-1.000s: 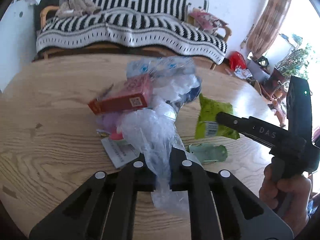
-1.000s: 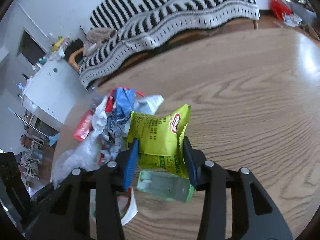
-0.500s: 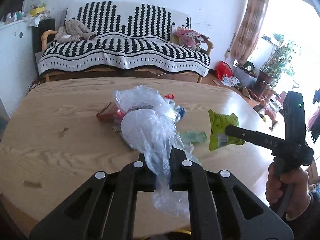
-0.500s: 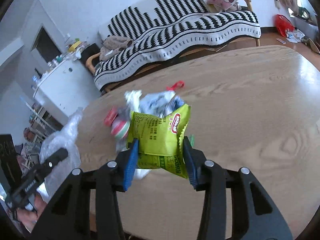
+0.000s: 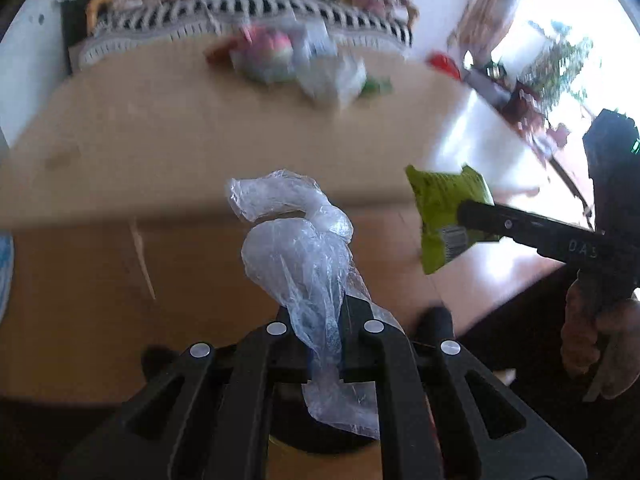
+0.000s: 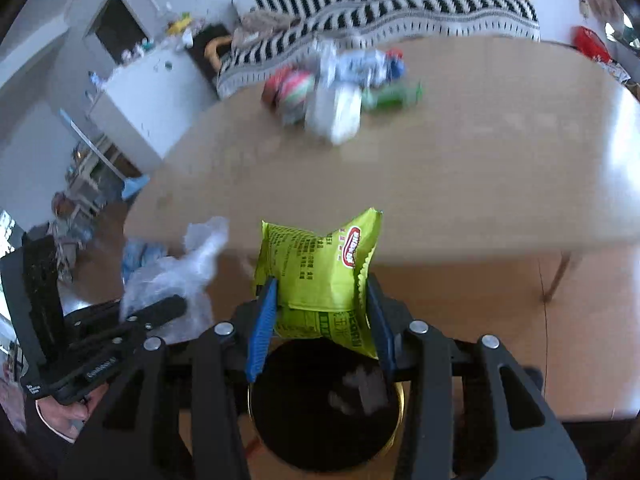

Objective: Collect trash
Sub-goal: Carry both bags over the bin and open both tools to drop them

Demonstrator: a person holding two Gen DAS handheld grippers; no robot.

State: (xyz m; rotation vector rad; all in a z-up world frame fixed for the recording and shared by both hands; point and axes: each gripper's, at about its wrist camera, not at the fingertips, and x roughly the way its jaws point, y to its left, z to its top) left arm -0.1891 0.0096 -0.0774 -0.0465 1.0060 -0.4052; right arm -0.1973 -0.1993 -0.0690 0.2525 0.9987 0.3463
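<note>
Left gripper (image 5: 322, 322) — fingers pinched on a crumpled clear plastic bag (image 5: 298, 236). The grip is low on the bag's gathered neck, so the puffed body stands up ahead of the fingers and a loose tail hangs below them. Judgement: holding it by the neck keeps the film from slipping out and leaves it free to drop once released. It hangs off the near edge of the desk (image 5: 200, 132), over the floor, not resting on anything. The film is thin, wrinkled and translucent; it will likely cling and fall slowly.

Right gripper (image 6: 320, 312) — blue-padded fingers closed on a lime-green snack packet (image 6: 320, 268), gripped across its lower half so the upper half with the red logo stands clear. The packet looks flat and empty, with a serrated right edge. Directly beneath it in the right wrist view sits a dark round bin (image 6: 324, 404) with a yellowish rim, on the floor just off the desk's near edge. Judgement: the packet is held over the mouth so that opening the fingers drops it in; the left bag is beside the bin, not clearly over it, and may need shifting right first.

Remaining trash pile (image 6: 336, 92) — red-green wrapper, white and blue plastic, and a green piece, bunched near the far edge of the desk. It is blurred, so the items cannot be told apart well. Collecting is clearly unfinished.
</note>
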